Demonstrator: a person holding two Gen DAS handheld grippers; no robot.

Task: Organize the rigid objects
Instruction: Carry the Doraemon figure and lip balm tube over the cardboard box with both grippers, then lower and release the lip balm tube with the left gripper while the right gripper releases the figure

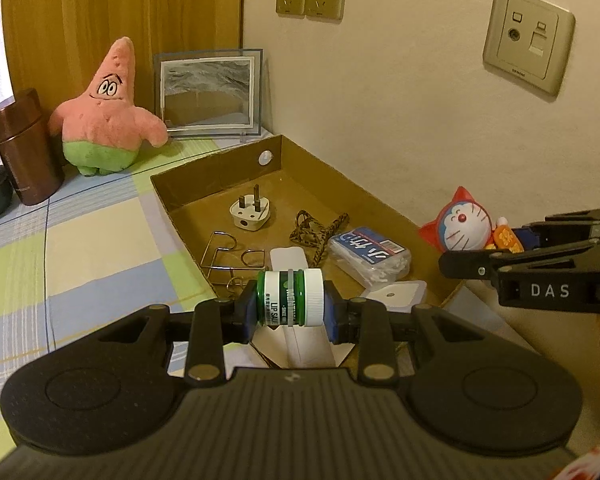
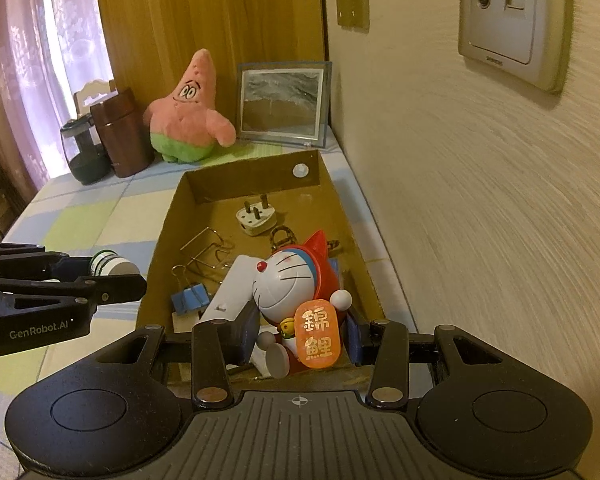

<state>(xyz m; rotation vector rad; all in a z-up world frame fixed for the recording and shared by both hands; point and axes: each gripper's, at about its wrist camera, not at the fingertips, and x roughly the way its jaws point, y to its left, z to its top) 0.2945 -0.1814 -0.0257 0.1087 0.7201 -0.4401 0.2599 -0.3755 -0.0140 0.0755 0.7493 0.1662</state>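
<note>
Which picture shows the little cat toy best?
The right wrist view: the cat toy fills the middle, face and orange sign clear, held in the right gripper. The left wrist view shows the toy small at the right edge, partly hidden by that gripper.

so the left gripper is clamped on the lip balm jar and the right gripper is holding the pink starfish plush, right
Not quite. The left gripper is clamped on the lip balm jar, but the right gripper holds the cat figurine, as the right wrist view shows. The pink starfish plush sits untouched beyond the cardboard box.
</note>
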